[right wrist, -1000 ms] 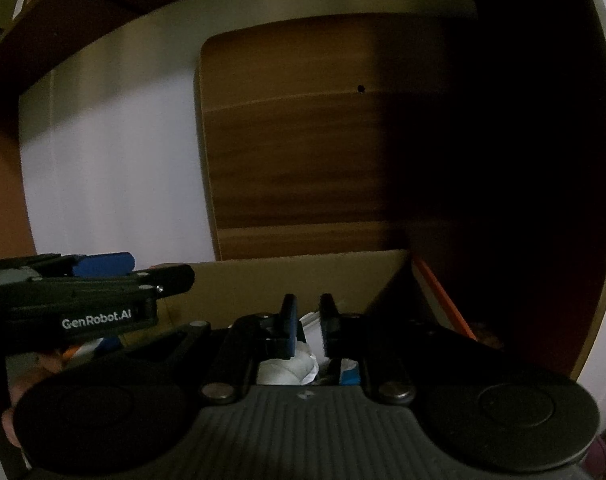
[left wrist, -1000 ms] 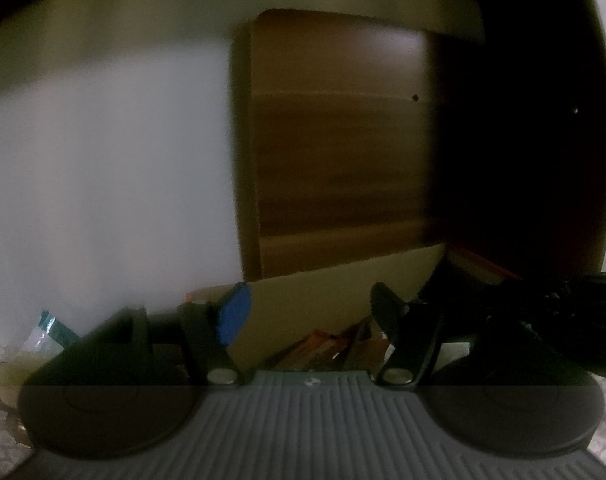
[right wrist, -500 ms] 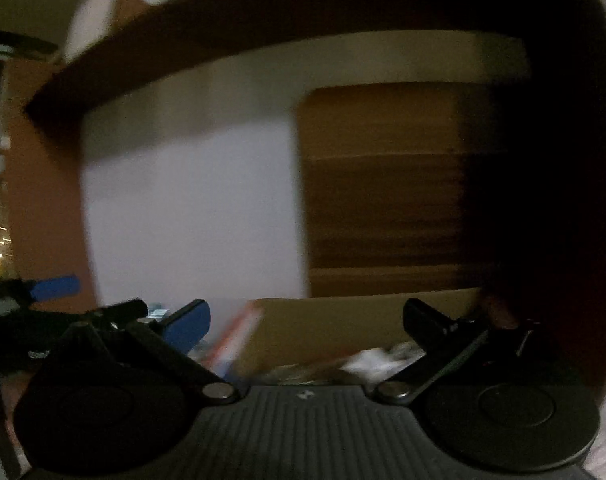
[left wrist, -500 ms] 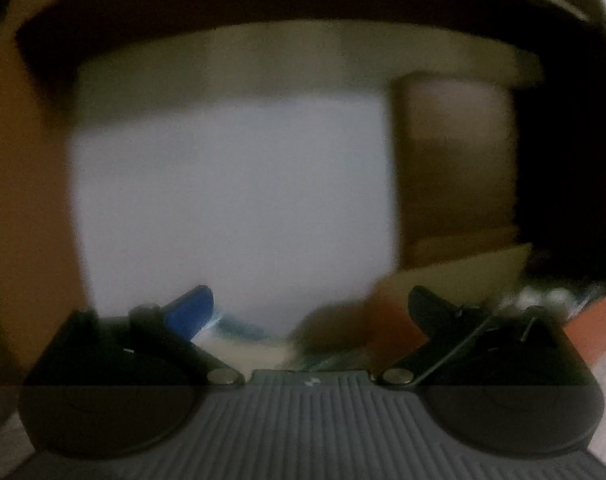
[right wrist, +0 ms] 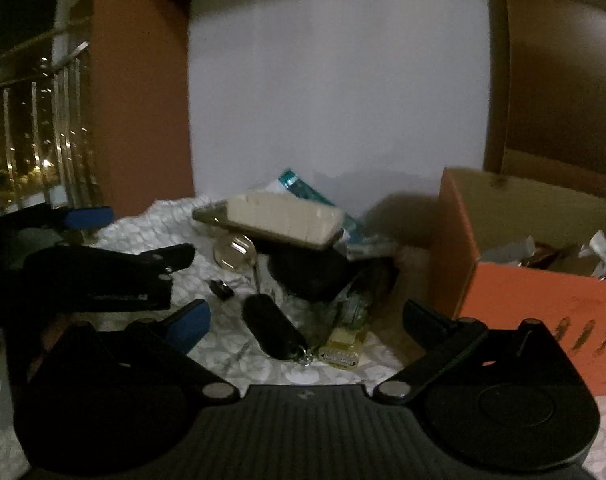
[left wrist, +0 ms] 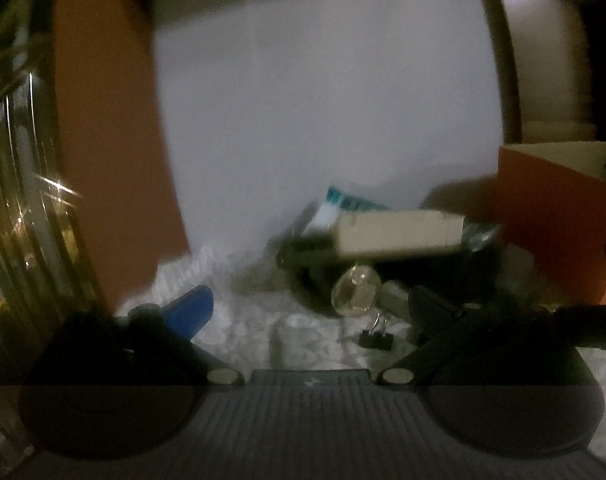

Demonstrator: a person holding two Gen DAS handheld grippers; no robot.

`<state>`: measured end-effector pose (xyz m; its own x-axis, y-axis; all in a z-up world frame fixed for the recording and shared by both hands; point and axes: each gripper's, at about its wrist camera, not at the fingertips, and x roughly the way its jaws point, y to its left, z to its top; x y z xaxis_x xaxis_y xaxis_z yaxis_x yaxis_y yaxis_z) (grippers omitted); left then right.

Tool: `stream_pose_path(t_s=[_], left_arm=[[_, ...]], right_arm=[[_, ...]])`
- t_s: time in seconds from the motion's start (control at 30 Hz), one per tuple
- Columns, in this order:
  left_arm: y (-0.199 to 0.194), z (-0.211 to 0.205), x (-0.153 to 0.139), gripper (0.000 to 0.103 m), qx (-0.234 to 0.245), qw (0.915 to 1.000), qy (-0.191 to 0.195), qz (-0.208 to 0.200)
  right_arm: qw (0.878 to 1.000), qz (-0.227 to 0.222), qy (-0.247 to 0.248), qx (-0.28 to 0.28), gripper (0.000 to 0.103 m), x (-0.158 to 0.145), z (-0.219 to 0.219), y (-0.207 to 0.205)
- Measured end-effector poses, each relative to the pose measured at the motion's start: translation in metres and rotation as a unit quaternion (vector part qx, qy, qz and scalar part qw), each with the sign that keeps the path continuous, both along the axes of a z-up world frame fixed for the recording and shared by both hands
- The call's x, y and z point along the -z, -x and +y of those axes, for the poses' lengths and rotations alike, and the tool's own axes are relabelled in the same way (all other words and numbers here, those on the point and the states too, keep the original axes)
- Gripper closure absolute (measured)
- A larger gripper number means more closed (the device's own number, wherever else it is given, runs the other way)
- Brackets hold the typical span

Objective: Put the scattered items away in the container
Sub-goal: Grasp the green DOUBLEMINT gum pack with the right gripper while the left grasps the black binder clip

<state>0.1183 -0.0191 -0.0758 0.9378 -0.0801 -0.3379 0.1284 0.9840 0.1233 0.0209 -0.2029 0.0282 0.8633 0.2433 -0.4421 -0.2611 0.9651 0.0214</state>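
Scattered items lie on a white textured cloth (right wrist: 151,224). Among them are a beige box (right wrist: 287,220) (left wrist: 399,232) resting on a black round object (right wrist: 307,276), a teal packet (right wrist: 299,186) (left wrist: 343,200), a clear round piece (right wrist: 233,252) (left wrist: 355,292), a black binder clip (left wrist: 377,338) (right wrist: 221,289), a black key fob (right wrist: 273,332) and a small yellow bottle (right wrist: 343,344). The orange cardboard box (right wrist: 535,292) (left wrist: 559,224) stands to the right. My right gripper (right wrist: 307,324) is open and empty just short of the key fob. Left of it, my left gripper (left wrist: 307,312) (right wrist: 131,236) is open and empty before the binder clip.
A white wall (right wrist: 335,92) stands behind the pile, with an orange panel (right wrist: 139,100) to its left and a dark window with railings (right wrist: 35,120) beyond. A brown wooden board (right wrist: 563,92) leans behind the box. The box holds wrappers and papers (right wrist: 575,252).
Both grippers swung left and down from over the orange box to the pile on the cloth. The right gripper's jaws went from nearly shut to wide; the left's widened too.
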Motion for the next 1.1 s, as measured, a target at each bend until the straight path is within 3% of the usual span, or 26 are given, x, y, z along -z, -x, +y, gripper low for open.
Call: stream_pose_path(t_s=[0.33, 0.5, 0.67, 0.77, 0.93, 1.0, 1.1], left_arm=[[-0.012, 0.0, 0.01, 0.002, 0.008, 0.9971, 0.029, 0.07], [-0.028, 0.001, 0.017, 0.01, 0.015, 0.9919, 0.043, 0.118], [-0.035, -0.007, 0.018, 0.016, 0.023, 0.9909, 0.037, 0.127], [-0.042, -0.015, 0.021, 0.026, 0.027, 0.9888, 0.023, 0.145], [-0.045, -0.021, 0.024, 0.034, 0.029, 0.9877, 0.013, 0.153], [-0.045, -0.023, 0.025, 0.043, 0.033, 0.9878, 0.009, 0.152], [-0.043, -0.027, 0.025, 0.06, 0.036, 0.9883, 0.002, 0.148]], right_arm=[[0.998, 0.046, -0.005, 0.042, 0.0, 0.031, 0.01, -0.029], [0.997, 0.06, -0.011, 0.051, 0.0, 0.042, 0.01, -0.038], [0.996, 0.074, -0.018, 0.051, 0.0, 0.045, 0.006, -0.046], [0.995, 0.083, -0.015, 0.049, 0.0, 0.046, 0.007, -0.051], [0.995, 0.089, 0.002, 0.05, 0.0, 0.046, 0.011, -0.056], [0.994, 0.092, 0.007, 0.051, 0.001, 0.046, 0.013, -0.058], [0.994, 0.09, 0.01, 0.064, 0.019, 0.046, 0.012, -0.061]])
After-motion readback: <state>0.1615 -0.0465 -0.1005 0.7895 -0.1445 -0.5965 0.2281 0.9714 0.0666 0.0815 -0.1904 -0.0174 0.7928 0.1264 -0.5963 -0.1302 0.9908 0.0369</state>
